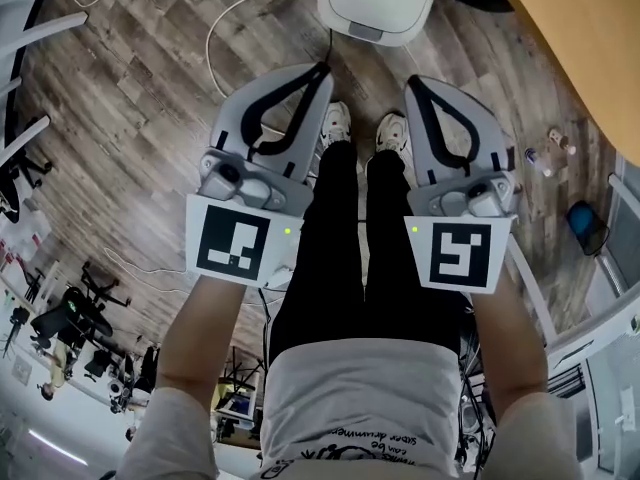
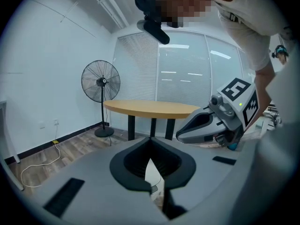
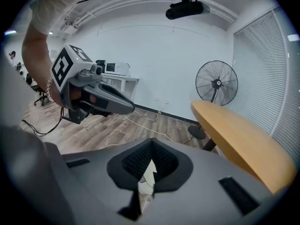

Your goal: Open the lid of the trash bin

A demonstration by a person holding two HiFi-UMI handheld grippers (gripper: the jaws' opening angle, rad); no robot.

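Note:
The white trash bin (image 1: pixel 378 3) stands on the wood floor at the top of the head view, its lid down. My left gripper (image 1: pixel 322 68) and right gripper (image 1: pixel 412 80) hang side by side above the person's legs, short of the bin and apart from it. Both are shut, tips together, with nothing between them. In the left gripper view the left gripper (image 2: pixel 151 139) points toward the table, and a white sliver of the bin (image 2: pixel 153 175) shows through its jaw opening. The right gripper (image 3: pixel 151 142) shows the same shut shape in its own view.
A round wooden table (image 1: pixel 590 48) is at the upper right, right of the bin. A standing fan (image 2: pixel 101 83) is by the wall. White cables (image 1: pixel 225 18) run over the floor left of the bin. Small objects (image 1: pixel 552 148) and a blue item (image 1: pixel 585 223) lie at the right.

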